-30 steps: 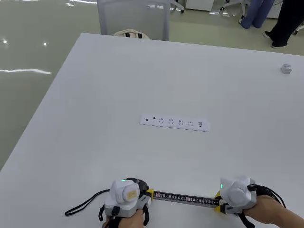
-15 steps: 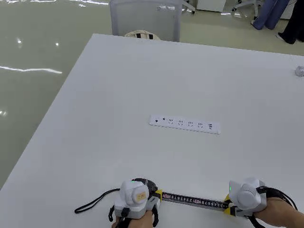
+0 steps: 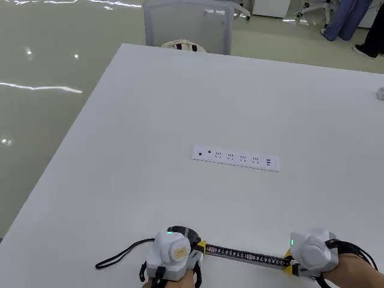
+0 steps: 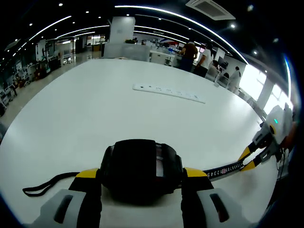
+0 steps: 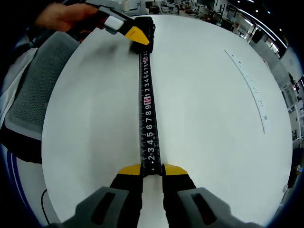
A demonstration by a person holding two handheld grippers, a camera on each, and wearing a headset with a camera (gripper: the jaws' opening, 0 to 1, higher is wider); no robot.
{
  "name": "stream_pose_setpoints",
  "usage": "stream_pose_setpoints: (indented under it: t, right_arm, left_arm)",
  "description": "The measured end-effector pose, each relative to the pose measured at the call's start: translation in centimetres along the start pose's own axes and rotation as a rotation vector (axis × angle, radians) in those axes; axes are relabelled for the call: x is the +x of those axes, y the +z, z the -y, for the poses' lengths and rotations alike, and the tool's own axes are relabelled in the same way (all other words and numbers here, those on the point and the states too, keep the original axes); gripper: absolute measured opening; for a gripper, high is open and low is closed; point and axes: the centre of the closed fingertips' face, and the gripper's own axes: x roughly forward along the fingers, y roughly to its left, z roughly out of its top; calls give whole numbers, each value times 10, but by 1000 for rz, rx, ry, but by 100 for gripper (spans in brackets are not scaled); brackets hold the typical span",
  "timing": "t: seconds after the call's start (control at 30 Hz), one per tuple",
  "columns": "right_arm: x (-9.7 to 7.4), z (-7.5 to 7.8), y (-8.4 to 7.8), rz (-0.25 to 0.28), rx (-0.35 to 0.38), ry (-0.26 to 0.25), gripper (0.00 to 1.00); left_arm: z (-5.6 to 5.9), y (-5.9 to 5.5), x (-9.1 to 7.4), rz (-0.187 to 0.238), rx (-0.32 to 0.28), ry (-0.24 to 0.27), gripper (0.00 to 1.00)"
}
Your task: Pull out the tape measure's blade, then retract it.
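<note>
Two grippers sat at the near edge of the bench (image 3: 180, 108): the left gripper (image 4: 141, 176) squeezed the black tape measure (image 4: 141, 159) in its fingers, the right gripper (image 5: 152, 170) pinched the tip of the pulled-out blade (image 5: 148, 109), so next, I think, the blade needed guiding slowly back in.

A white table (image 3: 150, 108) carries a white power strip (image 3: 235, 159) near its middle.

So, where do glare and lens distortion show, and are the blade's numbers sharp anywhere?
Head view: glare streaks on the floor, blade numbers too small. Right gripper view: numbers sharp, power strip bent into a curve. Left gripper view: ceiling lights stretched into arcs.
</note>
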Motion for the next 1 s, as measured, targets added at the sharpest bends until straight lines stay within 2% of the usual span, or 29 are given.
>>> stream_pose_setpoints:
  t: [0.6,0.67,1.0]
  right_arm:
    - [1,0,2,19,-10,-27,14]
    - [2,0,9,26,-11,-28,14]
    - [4,1,15,30,-23,-33,14]
  left_arm:
    - [0,0,0,36,20,-11,62]
    - [0,1,0,40,18,-15,62]
    - [0,1,-1,39,18,-19,62]
